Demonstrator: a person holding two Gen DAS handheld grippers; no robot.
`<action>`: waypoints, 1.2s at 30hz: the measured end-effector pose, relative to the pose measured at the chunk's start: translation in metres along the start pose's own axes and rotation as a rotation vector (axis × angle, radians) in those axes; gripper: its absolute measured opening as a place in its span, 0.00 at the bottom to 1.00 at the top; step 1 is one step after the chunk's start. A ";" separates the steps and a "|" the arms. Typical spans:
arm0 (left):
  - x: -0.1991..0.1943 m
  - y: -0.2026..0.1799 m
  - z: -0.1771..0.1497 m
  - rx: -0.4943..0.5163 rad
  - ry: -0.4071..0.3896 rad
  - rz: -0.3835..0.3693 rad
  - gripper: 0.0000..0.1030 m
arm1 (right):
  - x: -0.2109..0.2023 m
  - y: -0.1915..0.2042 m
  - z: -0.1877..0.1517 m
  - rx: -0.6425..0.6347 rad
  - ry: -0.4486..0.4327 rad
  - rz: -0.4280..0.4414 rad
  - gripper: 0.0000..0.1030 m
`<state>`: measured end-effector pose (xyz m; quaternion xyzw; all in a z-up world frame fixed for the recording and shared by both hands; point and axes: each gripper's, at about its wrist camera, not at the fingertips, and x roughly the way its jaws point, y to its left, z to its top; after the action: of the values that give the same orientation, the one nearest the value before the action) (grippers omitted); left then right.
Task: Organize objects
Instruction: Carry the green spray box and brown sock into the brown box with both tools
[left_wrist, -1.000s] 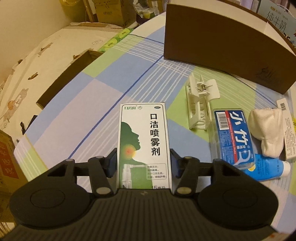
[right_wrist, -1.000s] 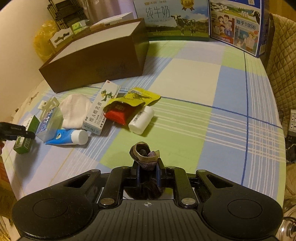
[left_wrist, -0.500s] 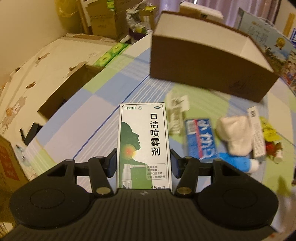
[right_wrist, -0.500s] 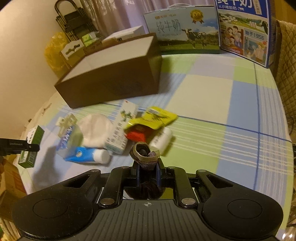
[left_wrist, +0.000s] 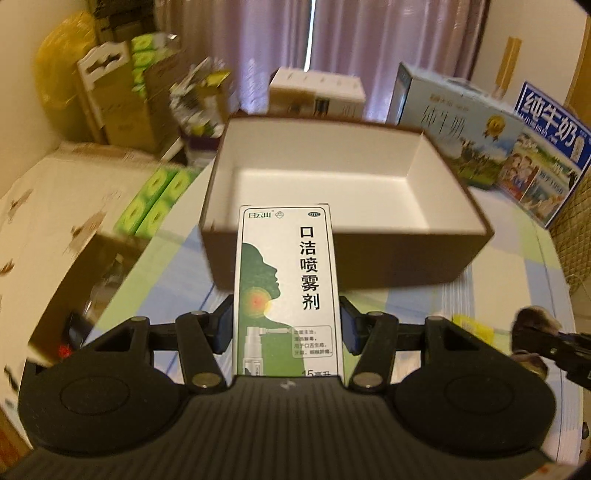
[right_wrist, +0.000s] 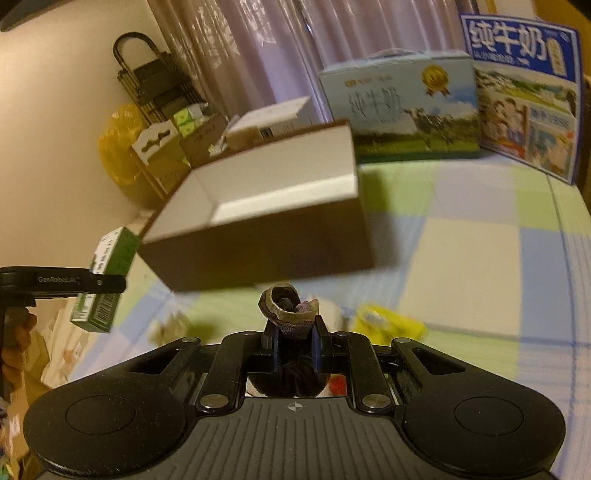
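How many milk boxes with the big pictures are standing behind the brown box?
2. The pale blue milk carton with a cow stands just behind the brown box; the dark blue milk carton stands to its right. Others may be out of view.

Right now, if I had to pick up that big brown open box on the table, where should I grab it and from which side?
Probably from above, on the near long wall of the brown box. It lies open side up, so that thin upright wall has a free rim for two fingers to straddle, while the whole box looks too wide for a hand-held gripper. Nothing shows inside.
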<state>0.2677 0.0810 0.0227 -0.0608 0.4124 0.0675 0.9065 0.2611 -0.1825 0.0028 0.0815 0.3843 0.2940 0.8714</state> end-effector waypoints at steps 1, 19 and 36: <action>0.004 0.001 0.010 0.006 -0.009 -0.012 0.50 | 0.005 0.005 0.007 -0.003 -0.013 0.008 0.13; 0.091 0.004 0.118 0.044 -0.046 -0.063 0.50 | 0.130 0.049 0.113 -0.026 -0.089 -0.046 0.13; 0.203 0.000 0.102 0.000 0.215 -0.054 0.50 | 0.217 0.014 0.101 0.060 0.163 -0.208 0.13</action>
<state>0.4745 0.1129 -0.0642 -0.0788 0.5053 0.0363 0.8586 0.4425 -0.0375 -0.0573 0.0434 0.4686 0.1961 0.8602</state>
